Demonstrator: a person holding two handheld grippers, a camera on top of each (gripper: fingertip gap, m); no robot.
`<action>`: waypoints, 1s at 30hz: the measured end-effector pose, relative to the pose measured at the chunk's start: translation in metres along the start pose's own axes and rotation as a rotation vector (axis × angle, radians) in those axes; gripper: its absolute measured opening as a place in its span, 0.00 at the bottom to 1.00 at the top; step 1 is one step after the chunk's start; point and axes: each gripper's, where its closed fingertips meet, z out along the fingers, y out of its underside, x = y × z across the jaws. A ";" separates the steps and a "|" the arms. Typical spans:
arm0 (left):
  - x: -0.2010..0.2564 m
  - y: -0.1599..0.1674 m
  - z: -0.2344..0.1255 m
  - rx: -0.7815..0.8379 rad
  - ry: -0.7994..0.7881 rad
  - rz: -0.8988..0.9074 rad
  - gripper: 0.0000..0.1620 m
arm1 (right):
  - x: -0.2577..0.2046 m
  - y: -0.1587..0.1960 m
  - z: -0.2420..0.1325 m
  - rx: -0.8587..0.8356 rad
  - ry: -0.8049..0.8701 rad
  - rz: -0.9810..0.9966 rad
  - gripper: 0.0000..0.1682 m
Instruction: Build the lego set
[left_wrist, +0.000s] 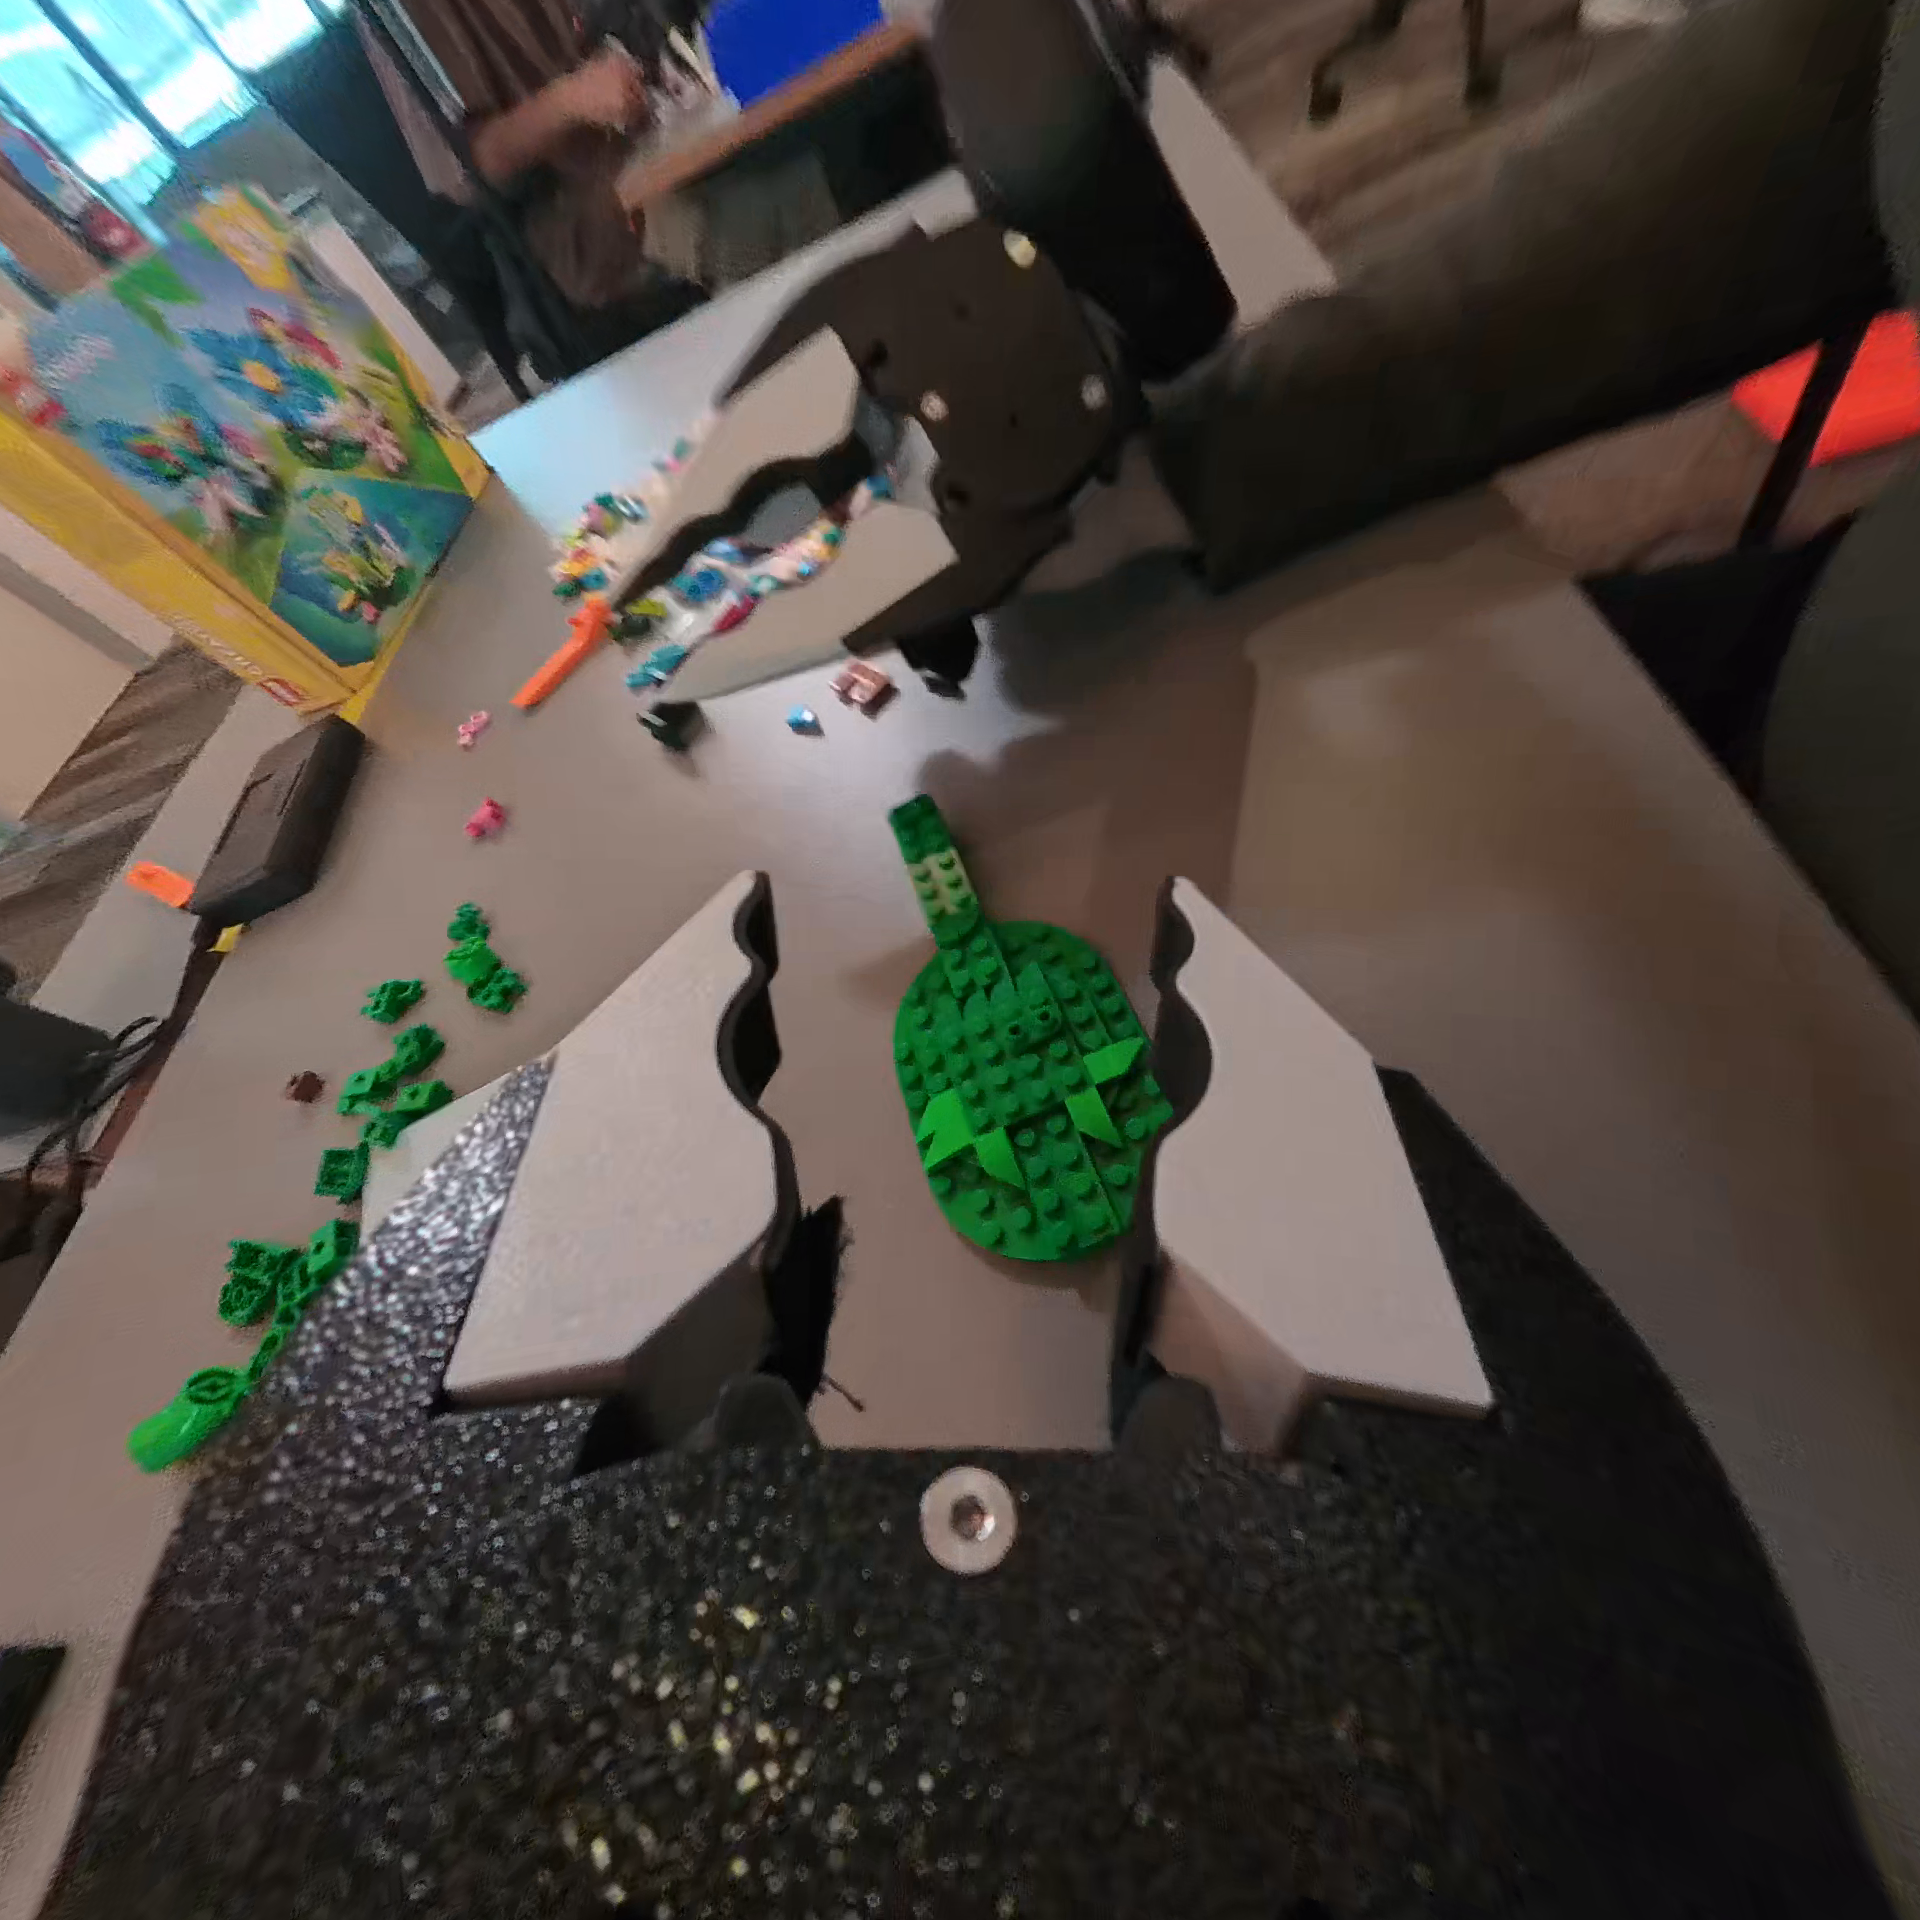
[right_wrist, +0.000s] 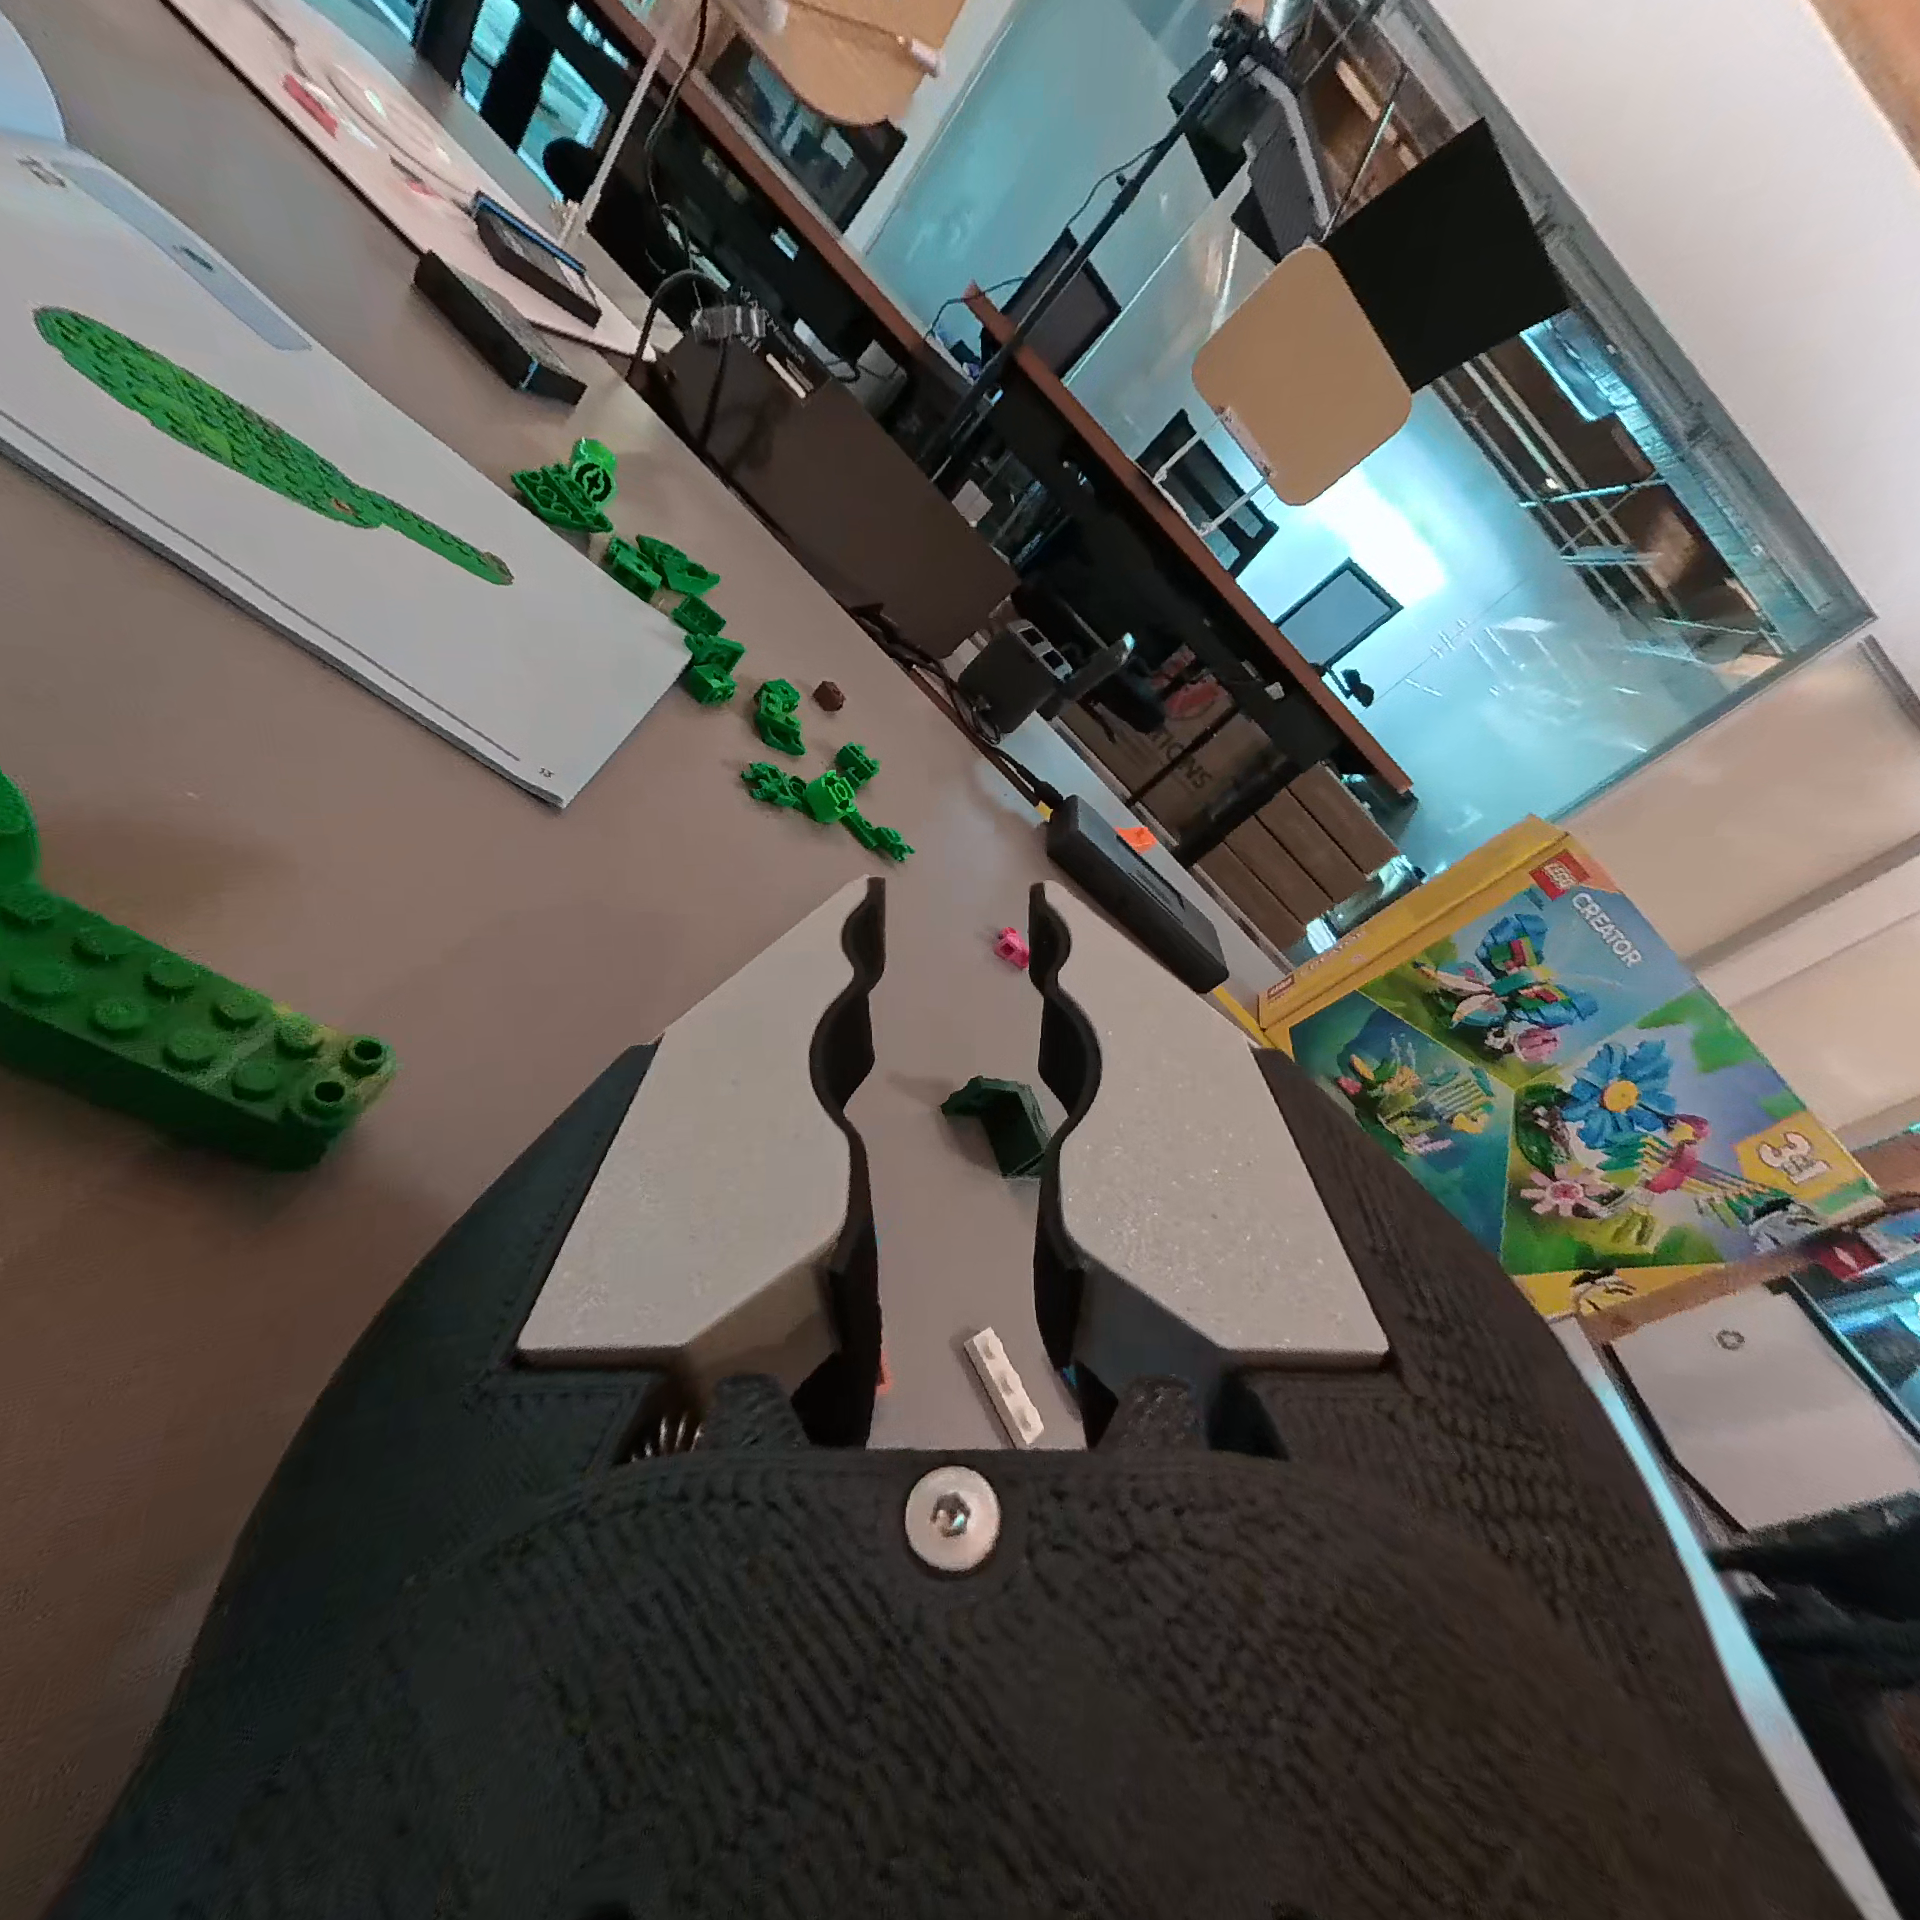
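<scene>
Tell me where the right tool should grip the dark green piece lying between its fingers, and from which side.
Grip the dark green piece across its blocky upright end, coming straight ahead and down with the right tool. It lies on the table against the right-hand finger, so shift slightly that way to centre it; the flat end looks too thin.

The grey table (left_wrist: 1455, 883) is carrying a green leaf-shaped build (left_wrist: 1023, 1081); loose green pieces (left_wrist: 395, 1091) are lying beside an open instruction booklet (right_wrist: 312, 582); the set's box (left_wrist: 239, 447) is standing farther off.
</scene>
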 end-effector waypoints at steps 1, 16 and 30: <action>-0.008 -0.005 -0.007 0.037 -0.028 -0.030 0.44 | 0.000 -0.001 -0.001 0.014 -0.001 0.006 0.14; -0.106 0.006 -0.073 0.179 -0.812 0.094 0.34 | 0.012 -0.007 -0.010 0.086 0.062 0.003 0.03; -0.126 0.111 -0.094 -0.419 -0.725 -0.298 0.00 | 0.015 -0.009 -0.011 0.099 0.081 0.003 0.02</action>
